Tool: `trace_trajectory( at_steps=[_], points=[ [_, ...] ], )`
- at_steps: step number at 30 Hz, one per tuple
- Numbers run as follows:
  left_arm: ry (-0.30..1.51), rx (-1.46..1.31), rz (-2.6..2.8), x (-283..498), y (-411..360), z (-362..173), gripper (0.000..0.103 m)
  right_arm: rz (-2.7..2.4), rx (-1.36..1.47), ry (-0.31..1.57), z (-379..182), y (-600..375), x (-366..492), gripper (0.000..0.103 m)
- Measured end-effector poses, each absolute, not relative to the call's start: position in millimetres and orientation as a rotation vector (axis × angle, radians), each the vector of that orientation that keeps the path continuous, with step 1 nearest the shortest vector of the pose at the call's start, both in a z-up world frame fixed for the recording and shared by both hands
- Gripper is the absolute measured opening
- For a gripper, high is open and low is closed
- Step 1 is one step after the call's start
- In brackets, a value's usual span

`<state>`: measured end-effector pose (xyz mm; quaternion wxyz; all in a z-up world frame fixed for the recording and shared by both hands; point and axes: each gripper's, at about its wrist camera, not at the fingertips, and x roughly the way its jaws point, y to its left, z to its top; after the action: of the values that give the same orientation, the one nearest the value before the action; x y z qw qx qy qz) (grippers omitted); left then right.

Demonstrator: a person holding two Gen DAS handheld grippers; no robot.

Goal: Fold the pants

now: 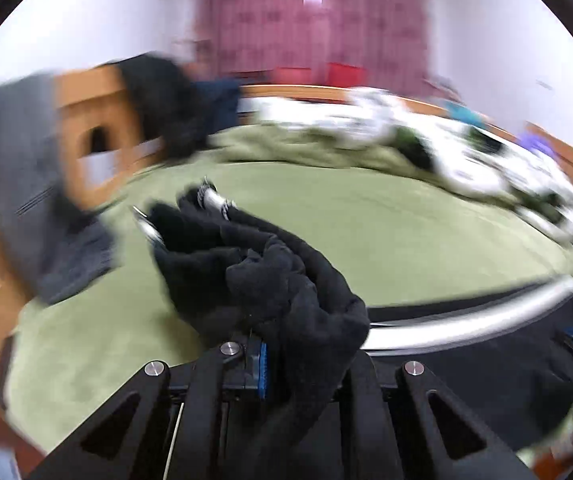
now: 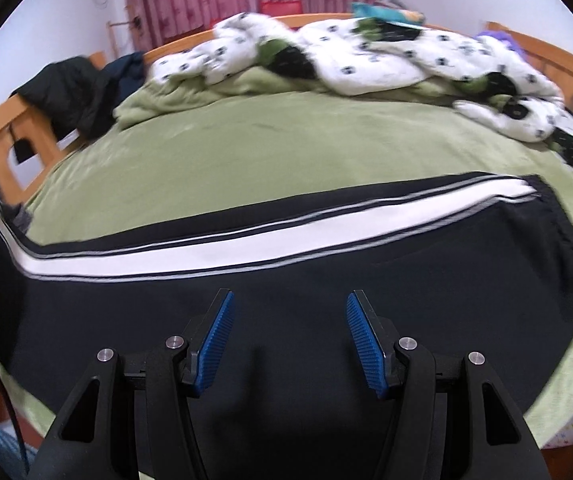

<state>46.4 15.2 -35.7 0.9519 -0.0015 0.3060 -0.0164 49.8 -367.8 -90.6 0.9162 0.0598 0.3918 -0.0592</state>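
Nearest the lens, black fleece is seen bunched and clamped in the left tool (image 1: 260,364), its blue pads shut tight on a fistful of the pants (image 1: 270,280) while the view smears with motion. Soft, limp cloth it is judged to be, light enough to be lifted by one corner, yet sure to sag and crumple wherever it is unsupported. At the right tool (image 2: 288,344) nothing is held: the ribbed blue pads stand apart above the dark cloth, not pressing it. Beyond them, the pants (image 2: 286,288) are spread flat across the near side of the bed (image 2: 286,152), a broad white stripe with thin grey lines running from nine o'clock to two o'clock. A hold at the hem or waistband edge is judged best, where the doubled seam gives the pads something firm. Further out, the plush green cover is left bare. At twelve o'clock a rumpled white spotted quilt (image 2: 366,60) is heaped against the wooden frame.
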Motion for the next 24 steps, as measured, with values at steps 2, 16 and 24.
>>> trace_trajectory(
  at_steps=[2,16,24],
  points=[
    [0.646,0.032,-0.119,43.5,-33.4,-41.9,0.012,-0.144,0.143,0.796,-88.3,-383.5,44.7,0.058],
    [0.843,0.129,-0.323,-2.8,-190.9,-152.2,0.021,-0.091,0.284,0.812,-97.1,-407.9,45.1,0.058],
    [0.791,-0.011,-0.358,-36.9,-88.8,-114.9,0.062,0.103,0.344,0.824,-96.8,-369.1,53.9,0.058]
  ],
)
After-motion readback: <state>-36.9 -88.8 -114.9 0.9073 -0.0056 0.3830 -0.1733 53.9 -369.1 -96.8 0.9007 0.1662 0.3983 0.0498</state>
